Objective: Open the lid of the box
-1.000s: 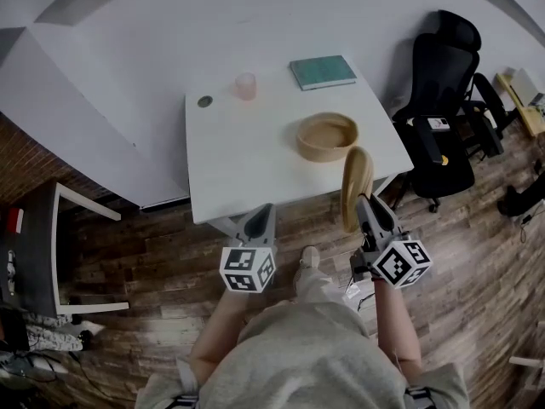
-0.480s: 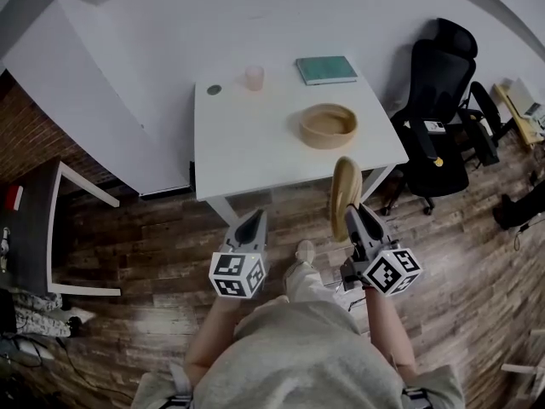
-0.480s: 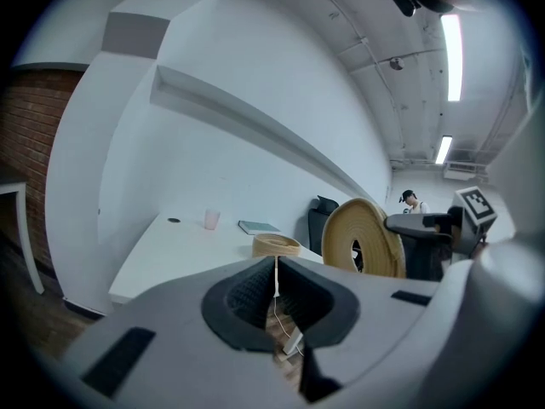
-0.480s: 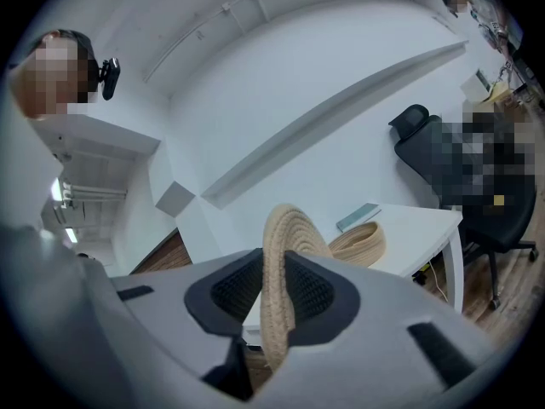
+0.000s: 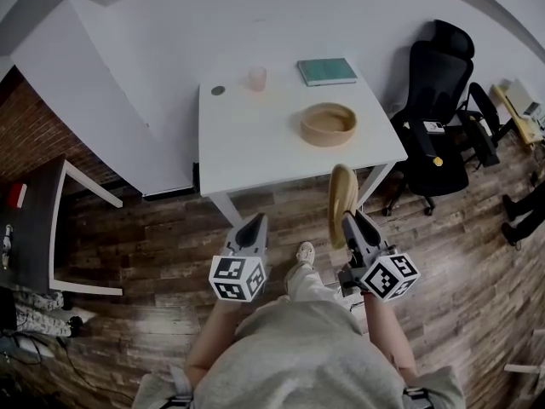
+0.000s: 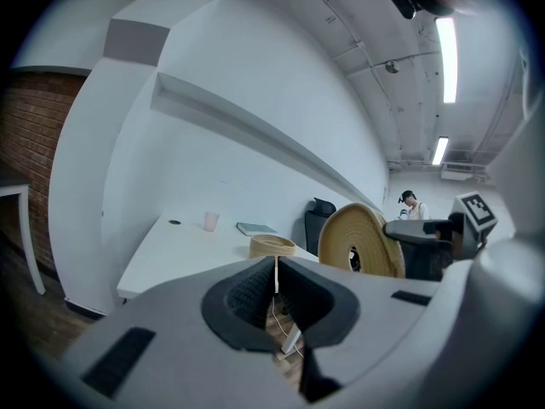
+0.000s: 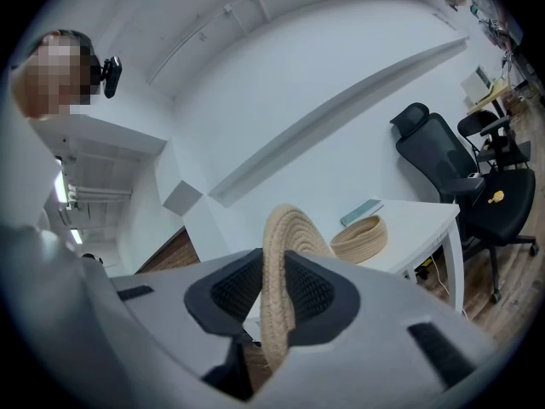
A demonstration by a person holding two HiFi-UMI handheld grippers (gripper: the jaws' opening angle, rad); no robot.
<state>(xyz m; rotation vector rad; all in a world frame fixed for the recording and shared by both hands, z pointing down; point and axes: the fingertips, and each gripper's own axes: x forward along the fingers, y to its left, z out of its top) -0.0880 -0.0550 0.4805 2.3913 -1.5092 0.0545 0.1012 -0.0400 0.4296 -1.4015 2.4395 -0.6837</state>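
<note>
Box [image 5: 328, 126] sits open on the white tabletop [image 5: 255, 143], a round woven tub near the right edge, with a pink cup [image 5: 256, 77] and a green book [image 5: 327, 71] well behind it. Its lid [image 5: 342, 198] is off. The right hand-held gripper [image 5: 350, 221] has its jaws partly closed on the lid's rim, holding the disc upright on edge, out over the wooden floor [image 5: 153, 228] and well clear of the tabletop. The left hand-held gripper [image 5: 255, 221] is pressed fully together with nothing in it.

Opening looks done; the danger now lies in the carry. The grip is only a pinch on one part of a springy coiled rim, and most of the lid stands above the jaws — a quick swing or a tilt of the wrist could let it pivot or slide out and drop to the floor. If the lid goes to the tabletop, it could clip the near edge or knock the box if it comes in too low.
</note>
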